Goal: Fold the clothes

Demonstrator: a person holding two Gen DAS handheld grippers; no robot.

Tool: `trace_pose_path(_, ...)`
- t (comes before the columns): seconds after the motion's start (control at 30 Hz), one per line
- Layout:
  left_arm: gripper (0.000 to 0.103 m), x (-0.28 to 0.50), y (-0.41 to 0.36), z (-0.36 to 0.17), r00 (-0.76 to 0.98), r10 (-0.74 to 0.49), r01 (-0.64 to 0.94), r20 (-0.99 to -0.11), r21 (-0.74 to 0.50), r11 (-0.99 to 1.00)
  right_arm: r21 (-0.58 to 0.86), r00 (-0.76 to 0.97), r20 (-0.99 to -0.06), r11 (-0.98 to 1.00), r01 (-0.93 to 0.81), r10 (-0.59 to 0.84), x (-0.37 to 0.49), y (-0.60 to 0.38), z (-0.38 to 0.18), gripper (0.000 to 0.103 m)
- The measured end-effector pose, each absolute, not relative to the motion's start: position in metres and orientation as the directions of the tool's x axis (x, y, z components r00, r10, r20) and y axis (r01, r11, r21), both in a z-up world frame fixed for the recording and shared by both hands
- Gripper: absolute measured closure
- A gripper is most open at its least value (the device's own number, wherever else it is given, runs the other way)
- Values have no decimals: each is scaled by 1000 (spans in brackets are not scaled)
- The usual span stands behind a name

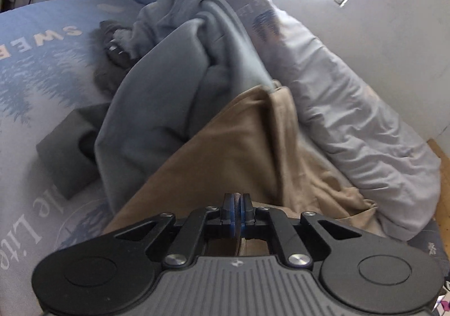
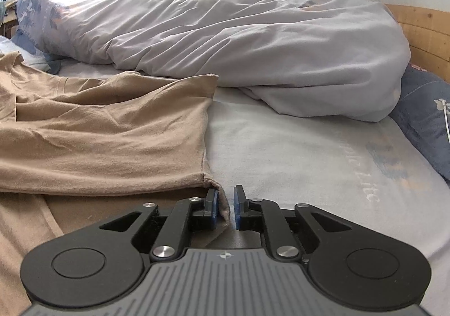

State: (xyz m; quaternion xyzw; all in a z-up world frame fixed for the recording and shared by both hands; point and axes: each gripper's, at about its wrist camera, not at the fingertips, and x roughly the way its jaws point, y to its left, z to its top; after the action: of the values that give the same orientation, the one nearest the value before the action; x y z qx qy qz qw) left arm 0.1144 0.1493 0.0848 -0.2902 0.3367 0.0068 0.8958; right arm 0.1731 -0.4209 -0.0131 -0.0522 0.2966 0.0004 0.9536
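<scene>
Duvet (image 2: 225,43) beside tan shirt (image 2: 98,130), grey garment (image 1: 168,96)

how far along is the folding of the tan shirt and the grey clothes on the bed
Early. Done: the tan cotton shirt lies spread on the pale printed bedsheet, still wrinkled. In hand: the left hand-held gripper looks shut at one edge, though the pinch is hidden; the right hand-held gripper is open around a hem corner. Left: the folds, then the crumpled grey-blue garment.
</scene>
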Motion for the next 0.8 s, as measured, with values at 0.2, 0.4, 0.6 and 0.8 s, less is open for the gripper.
trace_pose_path(0.2,98,117,156,84,778,-139,-227,-613,-480,847,-127,819,-573,991,-45,-36,169,-440,-6,73)
trace_pose_path(0.4,77,93,168,102,810,-154,-173,-565,-482,859,-99,794,-607,993,-58,-14,149,-461,11,61)
trace_pose_path(0.6,50,46,178,134,872,-176,-50,-456,-442,896,-9,816,-577,1000,-18,10,108,-470,58,61)
trace_pose_path(0.8,42,-15,202,185,929,-131,-22,-346,-407,913,94,898,-438,996,-12,52,30,-435,131,60)
